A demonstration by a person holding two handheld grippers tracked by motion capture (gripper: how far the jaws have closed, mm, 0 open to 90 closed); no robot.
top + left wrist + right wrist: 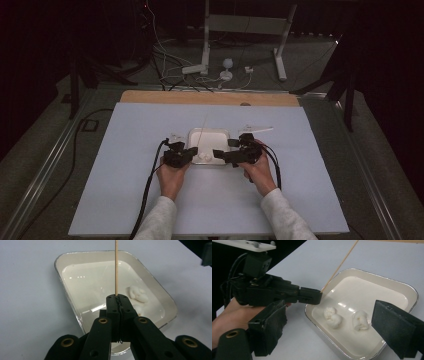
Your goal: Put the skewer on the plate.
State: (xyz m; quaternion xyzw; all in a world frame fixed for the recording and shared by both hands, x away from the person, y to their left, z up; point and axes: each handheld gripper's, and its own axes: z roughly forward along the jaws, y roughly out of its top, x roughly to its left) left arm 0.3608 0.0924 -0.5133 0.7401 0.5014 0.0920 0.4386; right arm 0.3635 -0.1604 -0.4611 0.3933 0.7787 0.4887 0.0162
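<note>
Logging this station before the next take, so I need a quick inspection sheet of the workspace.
Surface: pale board on a wooden table.
Job's things: white tray holding two dumplings; thin wooden skewer.
Clutter: nothing seen on the board.
Grippers: left gripper shut on the skewer; right gripper open beside the tray.
Cables: one trails from each gripper; more lie on the floor.
Surroundings: dark room, white stand legs.

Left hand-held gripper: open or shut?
Shut. In its own view the left hand-held gripper has its jaws pressed together on a thin wooden skewer over the white tray.
</note>
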